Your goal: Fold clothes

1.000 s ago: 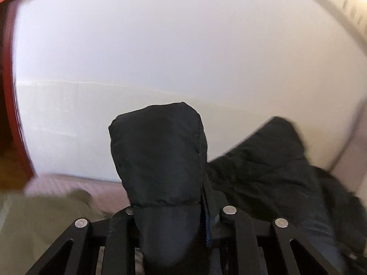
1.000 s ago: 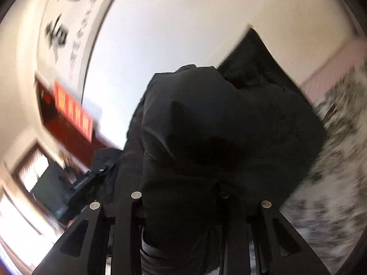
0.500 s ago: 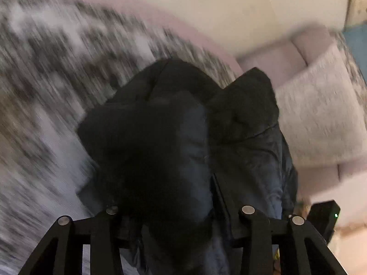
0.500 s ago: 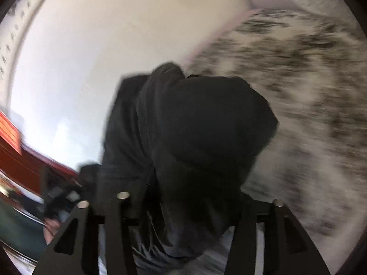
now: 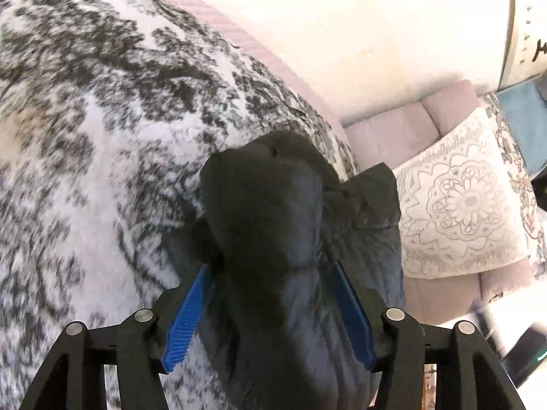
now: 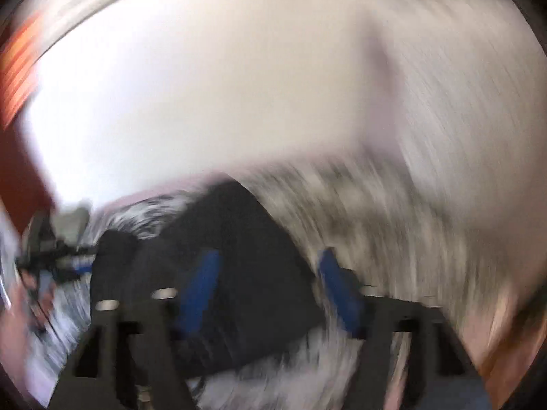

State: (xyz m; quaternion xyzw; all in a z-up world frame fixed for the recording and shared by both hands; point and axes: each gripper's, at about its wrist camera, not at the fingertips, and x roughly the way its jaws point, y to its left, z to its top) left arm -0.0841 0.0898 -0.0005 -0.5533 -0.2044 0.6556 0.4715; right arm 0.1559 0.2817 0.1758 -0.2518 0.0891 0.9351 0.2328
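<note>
A black puffy jacket (image 5: 273, 246) lies bunched on a grey-and-white fleece blanket (image 5: 85, 157). My left gripper (image 5: 270, 266) straddles a fold of it. Its jaws are opening, and the left blue pad (image 5: 186, 317) stands bare and clear of the fabric. The right wrist view is heavily blurred. There the jacket (image 6: 239, 273) sits between the jaws of my right gripper (image 6: 270, 253), which are closing. The right-hand pad (image 6: 336, 294) shows free of the cloth. A blurred black tool with blue on it (image 6: 73, 261) at the jacket's far end looks like my left gripper.
A pink cushioned edge (image 5: 239, 34) borders the blanket below a white wall (image 5: 376, 17). A patterned white pillow (image 5: 461, 205) lies on a pink seat to the right. A black device with a green light (image 5: 526, 358) sits at the lower right. Red woodwork (image 6: 17, 143) is at the left.
Both grippers came down from in front of the wall to the blanket, bringing the jacket with them. Their jaws have spread, so the blue pads now show beside the fabric.
</note>
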